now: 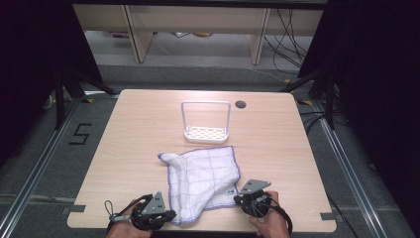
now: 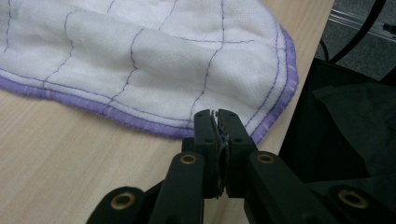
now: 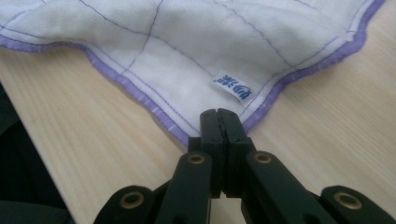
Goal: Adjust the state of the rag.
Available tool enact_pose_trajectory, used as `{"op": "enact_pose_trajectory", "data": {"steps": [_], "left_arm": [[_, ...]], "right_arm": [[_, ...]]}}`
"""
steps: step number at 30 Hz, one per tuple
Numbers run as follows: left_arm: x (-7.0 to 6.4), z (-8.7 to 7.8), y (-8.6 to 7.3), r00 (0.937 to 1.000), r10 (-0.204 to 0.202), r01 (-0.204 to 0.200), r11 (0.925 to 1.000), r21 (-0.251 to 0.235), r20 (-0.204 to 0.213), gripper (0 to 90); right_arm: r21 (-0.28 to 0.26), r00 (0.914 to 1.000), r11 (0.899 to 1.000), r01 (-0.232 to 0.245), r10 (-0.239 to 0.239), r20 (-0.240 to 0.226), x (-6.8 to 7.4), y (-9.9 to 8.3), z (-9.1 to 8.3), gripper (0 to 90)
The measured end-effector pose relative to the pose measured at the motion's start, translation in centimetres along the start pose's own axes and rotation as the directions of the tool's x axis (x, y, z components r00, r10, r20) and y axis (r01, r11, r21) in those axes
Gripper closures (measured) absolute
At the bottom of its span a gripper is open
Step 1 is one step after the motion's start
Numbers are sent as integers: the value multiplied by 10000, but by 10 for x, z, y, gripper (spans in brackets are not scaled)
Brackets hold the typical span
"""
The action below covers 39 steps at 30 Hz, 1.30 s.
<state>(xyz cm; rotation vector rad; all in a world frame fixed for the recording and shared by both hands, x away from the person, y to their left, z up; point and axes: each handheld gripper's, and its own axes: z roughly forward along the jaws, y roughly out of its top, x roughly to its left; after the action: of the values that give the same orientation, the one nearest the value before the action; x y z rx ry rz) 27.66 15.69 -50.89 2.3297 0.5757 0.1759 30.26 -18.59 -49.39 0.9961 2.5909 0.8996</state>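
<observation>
A white cloth (image 1: pixel 203 181) with a purple hem and thin purple grid lines lies crumpled on the front half of the table. My left gripper (image 1: pixel 173 216) sits at the cloth's near left corner. In the left gripper view the gripper (image 2: pixel 217 115) is shut, with the purple hem of the cloth (image 2: pixel 154 65) pinched between its tips. My right gripper (image 1: pixel 237 199) is at the near right corner. In the right gripper view the gripper (image 3: pixel 219 113) is shut on the corner of the cloth (image 3: pixel 187 56), just below a small blue label (image 3: pixel 232 86).
A white wire rack (image 1: pixel 206 121) with a perforated base stands behind the cloth at the table's middle. A round cable hole (image 1: pixel 240 104) is at the back right. The table's front edge (image 1: pixel 203 229) runs just below both grippers, with dark floor beyond.
</observation>
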Motion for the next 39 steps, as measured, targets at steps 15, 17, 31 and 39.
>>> {"op": "enact_pose_trajectory", "data": {"steps": [15, 17, 31, 39], "left_arm": [[-4, -16, -16, 9982, -600, 601, 9982, -72, 74, 865], [-3, -17, -15, 9986, -510, 512, 9986, -154, 154, 864], [0, -24, -20, 9895, -1400, 1417, 9885, -519, 362, 718], [56, -40, -10, 9439, -3255, 3092, 9306, -1960, -561, 544]], "right_arm": [[-113, 9990, 9993, -348, 351, 281, 11, -39, -34, 900], [-345, 9994, 9992, -190, 200, 290, 9, -36, -34, 900], [-815, 9937, 9924, -926, 973, 549, -25, 22, -21, 676], [-739, 9886, 9902, -1186, 1247, 847, -65, 65, 10, 615]]}}
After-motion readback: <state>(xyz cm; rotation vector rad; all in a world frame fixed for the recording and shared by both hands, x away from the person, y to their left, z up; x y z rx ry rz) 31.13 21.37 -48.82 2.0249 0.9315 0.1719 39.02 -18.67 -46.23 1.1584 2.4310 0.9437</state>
